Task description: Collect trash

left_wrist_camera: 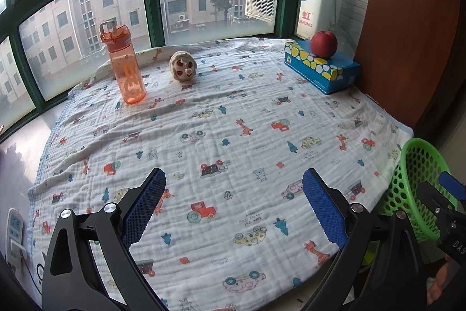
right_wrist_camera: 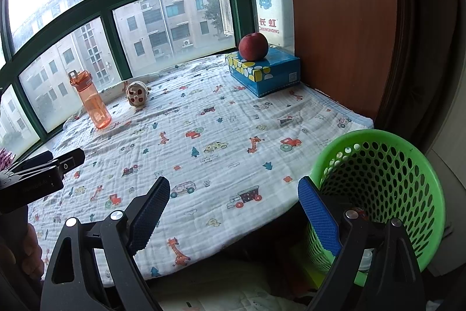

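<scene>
Above the blanket-covered surface (left_wrist_camera: 233, 118), both my claws, left (left_wrist_camera: 233, 206) and right (right_wrist_camera: 233, 209), gape empty; with no obvious trash, I risk binning the apple (left_wrist_camera: 324, 44).

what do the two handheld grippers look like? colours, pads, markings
Both match: left gripper and right gripper have black angular frames, silver round pivot bolts, and fingers faced with blue, fine-textured pads. White lettering shows on the right gripper's body, partly cut off. No cables or sleeves visible.
</scene>
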